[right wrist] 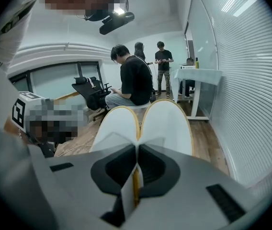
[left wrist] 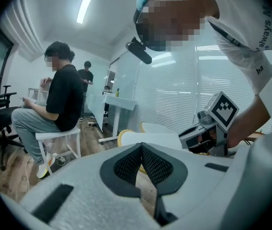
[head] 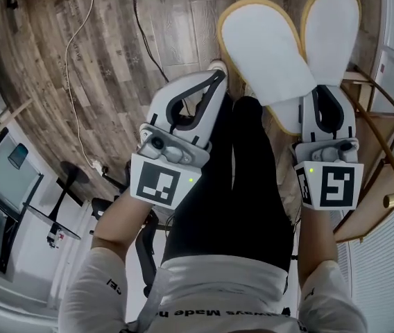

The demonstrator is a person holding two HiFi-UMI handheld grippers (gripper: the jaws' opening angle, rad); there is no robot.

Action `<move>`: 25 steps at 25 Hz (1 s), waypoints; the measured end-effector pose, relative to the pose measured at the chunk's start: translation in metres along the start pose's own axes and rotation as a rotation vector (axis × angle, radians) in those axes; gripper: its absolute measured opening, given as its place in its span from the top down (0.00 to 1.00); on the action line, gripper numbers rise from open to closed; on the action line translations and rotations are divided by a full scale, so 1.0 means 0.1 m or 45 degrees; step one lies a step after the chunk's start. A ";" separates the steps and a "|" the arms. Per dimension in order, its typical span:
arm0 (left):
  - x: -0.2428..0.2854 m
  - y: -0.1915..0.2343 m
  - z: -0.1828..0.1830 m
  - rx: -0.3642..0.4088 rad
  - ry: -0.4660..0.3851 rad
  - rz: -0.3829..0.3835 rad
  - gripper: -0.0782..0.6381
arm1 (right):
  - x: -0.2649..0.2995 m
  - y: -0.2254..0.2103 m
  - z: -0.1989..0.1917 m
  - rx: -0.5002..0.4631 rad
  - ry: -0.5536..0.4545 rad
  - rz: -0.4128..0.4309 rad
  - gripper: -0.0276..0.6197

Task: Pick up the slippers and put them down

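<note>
Head view: right gripper (head: 324,89) at upper right of frame, left gripper (head: 216,75) at centre-left, both held out over the wood floor (head: 114,68). The wearer's black trousers (head: 252,186) run down the middle between them.

Slippers (head: 266,47): 2, white soles with a yellow rim, fanned out side by side from the right gripper toward the top edge of the frame. They are held off the floor, soles facing the camera. 1 slipper lies left of the other; their near ends overlap at the jaws.

Right gripper view: the right gripper (right wrist: 137,148) pinches the near edges of both slippers (right wrist: 167,123), a thin white and yellow edge sandwiched between its dark pads. The slippers point away up the frame centre.

Left gripper view: the left gripper (left wrist: 141,146) has its jaw tips pressed together, with nothing between them. A narrow gap shows lower down, behind the tips. The slippers (left wrist: 150,137) and the right gripper's marker cube (left wrist: 222,109) sit right of centre in this view.

Surroundings: wooden shelf rack (head: 381,186) at the right edge of the head view. A seated person (left wrist: 64,99) on a white stool (left wrist: 59,135) is at left in the left gripper view. The same person (right wrist: 136,80) is at centre in the right gripper view, with others standing behind.
</note>
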State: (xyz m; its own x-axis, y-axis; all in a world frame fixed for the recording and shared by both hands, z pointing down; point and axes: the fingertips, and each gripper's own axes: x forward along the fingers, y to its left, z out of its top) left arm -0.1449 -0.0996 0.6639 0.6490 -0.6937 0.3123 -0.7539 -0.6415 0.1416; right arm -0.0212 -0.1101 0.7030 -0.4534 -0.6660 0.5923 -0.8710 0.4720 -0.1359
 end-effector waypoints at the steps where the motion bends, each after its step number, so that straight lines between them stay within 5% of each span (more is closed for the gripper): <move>1: 0.05 0.01 -0.09 0.007 -0.003 -0.007 0.88 | 0.08 -0.01 -0.08 0.000 0.000 0.001 0.92; 11: 0.35 0.05 -0.87 0.081 -0.011 -0.036 0.88 | 0.49 -0.20 -0.84 -0.028 0.002 0.010 0.92; 25: 1.04 0.52 -2.65 0.157 0.034 -0.083 0.88 | 1.79 -0.58 -2.34 -0.064 0.017 0.114 0.92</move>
State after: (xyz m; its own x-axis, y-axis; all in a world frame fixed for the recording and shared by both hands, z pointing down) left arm -0.1432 -0.1183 0.9529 0.6922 -0.6411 0.3315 -0.6906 -0.7217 0.0465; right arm -0.0078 -0.1213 1.0027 -0.5260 -0.6122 0.5903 -0.8165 0.5577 -0.1491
